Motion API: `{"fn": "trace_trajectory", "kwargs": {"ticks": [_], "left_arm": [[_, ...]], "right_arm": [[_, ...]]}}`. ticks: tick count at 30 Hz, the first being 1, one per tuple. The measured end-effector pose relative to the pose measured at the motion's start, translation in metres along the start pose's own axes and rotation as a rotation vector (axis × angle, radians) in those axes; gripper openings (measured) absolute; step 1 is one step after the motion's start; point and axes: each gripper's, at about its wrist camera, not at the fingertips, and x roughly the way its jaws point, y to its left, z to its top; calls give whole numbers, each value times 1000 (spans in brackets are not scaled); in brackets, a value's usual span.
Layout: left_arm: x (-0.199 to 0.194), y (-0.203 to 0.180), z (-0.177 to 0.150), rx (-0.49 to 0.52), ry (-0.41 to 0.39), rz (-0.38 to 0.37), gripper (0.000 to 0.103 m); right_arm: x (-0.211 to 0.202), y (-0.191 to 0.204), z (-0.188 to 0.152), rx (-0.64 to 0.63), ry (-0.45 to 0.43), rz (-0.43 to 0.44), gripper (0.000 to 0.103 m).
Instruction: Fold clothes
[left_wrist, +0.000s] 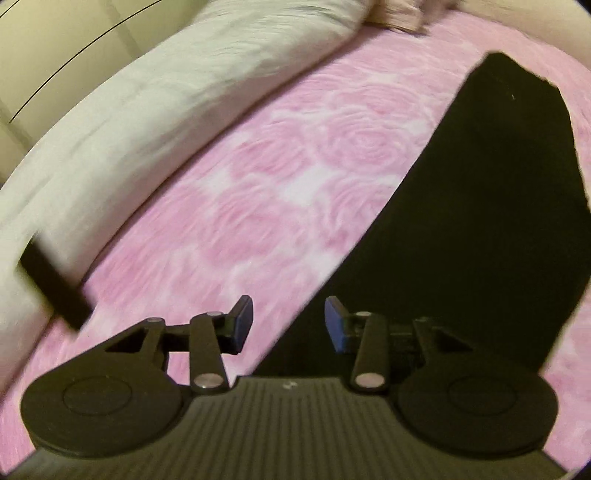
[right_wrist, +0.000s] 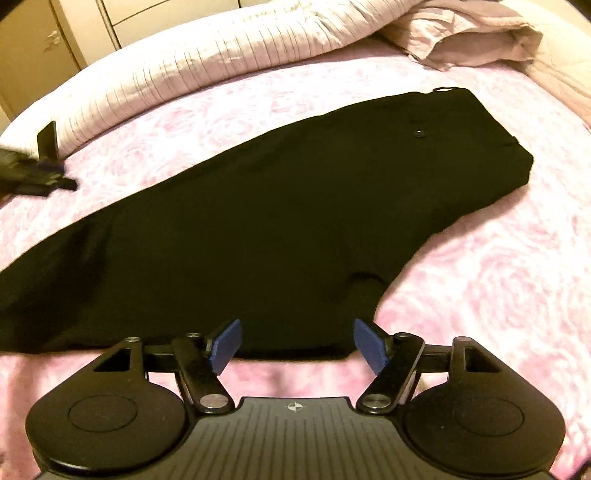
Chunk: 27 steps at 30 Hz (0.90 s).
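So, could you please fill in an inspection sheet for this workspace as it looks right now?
Surface: bed with pink rose-patterned cover, mostly bare.
Job's things: black trousers lying flat, apparently folded lengthwise, waist end at far right, small button visible.
Clutter: small black flat object by the rolled quilt at far left; cannot tell what it is.
Grippers: left tongs open, nothing between the pads; right tongs open over the trousers' near edge, holding nothing.
Cables: nothing seen.
Surroundings: rolled pale quilt along the far edge, pillow, cream cupboard doors behind.
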Motion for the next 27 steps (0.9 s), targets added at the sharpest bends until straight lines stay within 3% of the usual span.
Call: {"fn": "trace_trajectory", "kwargs": {"ticks": [8,14,18,23,27], "left_arm": [[-117,13,-94,-265,123,43,57],[-170,30,-150,-351,106,39,70],[-189,47,-182,-283,68,15,84],[-210,86,-223,-244,46,-59,88],[-220,114,-243,-231,34,-61,88]], "right_arm": [[-46,37,27,6,73,-1,74],[-80,94,33,-47,59,-28,74],[-101,138,33,-51,33,-81,75],[-137,194,18,-14,-9,-173,75],[-148,233,3,0,4,-211,75]]}}
